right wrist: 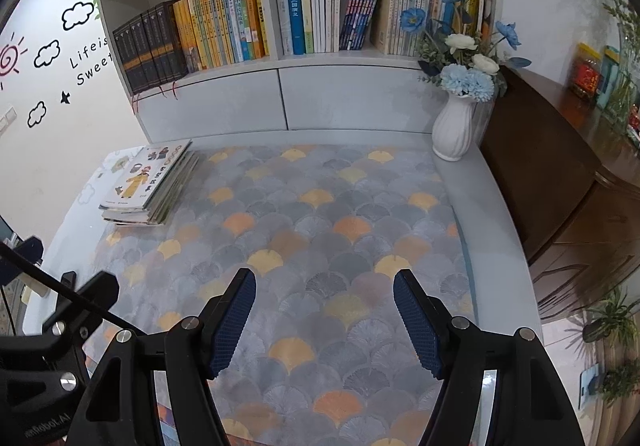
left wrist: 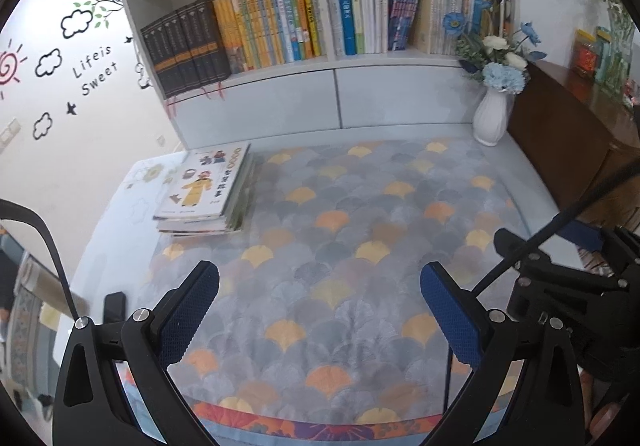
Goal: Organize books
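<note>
A stack of thin picture books (left wrist: 208, 187) lies flat at the far left of the patterned table mat (left wrist: 340, 246); it also shows in the right wrist view (right wrist: 150, 183). Behind the table, a white bookshelf (left wrist: 328, 61) holds rows of upright books (left wrist: 248, 29), seen too in the right wrist view (right wrist: 224, 25). My left gripper (left wrist: 320, 278) is open and empty above the near part of the mat. My right gripper (right wrist: 325, 286) is open and empty above the mat, to the right of the left one. Both are well short of the stack.
A white vase of blue and white flowers (left wrist: 491, 113) stands at the table's back right corner, also in the right wrist view (right wrist: 454, 125). A dark wooden cabinet (right wrist: 568, 173) lines the right side. A black phone (left wrist: 114, 306) lies at the table's left edge.
</note>
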Demonstrator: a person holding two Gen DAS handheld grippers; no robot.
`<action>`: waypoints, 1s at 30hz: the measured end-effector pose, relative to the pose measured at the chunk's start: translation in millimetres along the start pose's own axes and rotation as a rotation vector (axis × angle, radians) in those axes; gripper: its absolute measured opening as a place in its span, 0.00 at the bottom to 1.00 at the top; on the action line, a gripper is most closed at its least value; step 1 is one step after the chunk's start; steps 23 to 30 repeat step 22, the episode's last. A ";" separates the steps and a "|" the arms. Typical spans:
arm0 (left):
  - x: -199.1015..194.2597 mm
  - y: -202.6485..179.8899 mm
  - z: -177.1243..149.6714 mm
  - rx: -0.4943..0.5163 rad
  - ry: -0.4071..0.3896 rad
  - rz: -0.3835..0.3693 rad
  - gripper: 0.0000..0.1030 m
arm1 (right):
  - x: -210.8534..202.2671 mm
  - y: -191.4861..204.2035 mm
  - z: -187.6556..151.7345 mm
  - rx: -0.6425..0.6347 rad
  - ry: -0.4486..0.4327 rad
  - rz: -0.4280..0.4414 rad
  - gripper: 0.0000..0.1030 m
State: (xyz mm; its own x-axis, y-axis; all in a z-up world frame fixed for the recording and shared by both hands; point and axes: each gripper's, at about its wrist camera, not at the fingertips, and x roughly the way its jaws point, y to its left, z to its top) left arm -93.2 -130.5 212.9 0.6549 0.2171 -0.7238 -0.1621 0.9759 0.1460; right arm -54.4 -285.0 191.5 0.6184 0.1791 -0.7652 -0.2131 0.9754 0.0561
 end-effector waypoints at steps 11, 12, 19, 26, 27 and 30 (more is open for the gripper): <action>21.7 30.6 5.2 0.017 0.015 -0.013 0.98 | 5.8 26.0 4.6 0.016 -0.008 -0.020 0.67; 25.3 34.0 4.1 0.016 0.024 -0.019 0.98 | 7.8 29.2 4.0 0.019 -0.005 -0.027 0.68; 60.9 62.4 -12.5 0.011 0.099 -0.054 0.98 | 33.0 50.7 -9.1 0.049 0.065 -0.063 0.69; 78.3 80.8 -23.2 -0.020 0.110 -0.106 0.98 | 43.0 62.3 -13.8 0.052 0.079 -0.076 0.69; 78.3 80.8 -23.2 -0.020 0.110 -0.106 0.98 | 43.0 62.3 -13.8 0.052 0.079 -0.076 0.69; 78.3 80.8 -23.2 -0.020 0.110 -0.106 0.98 | 43.0 62.3 -13.8 0.052 0.079 -0.076 0.69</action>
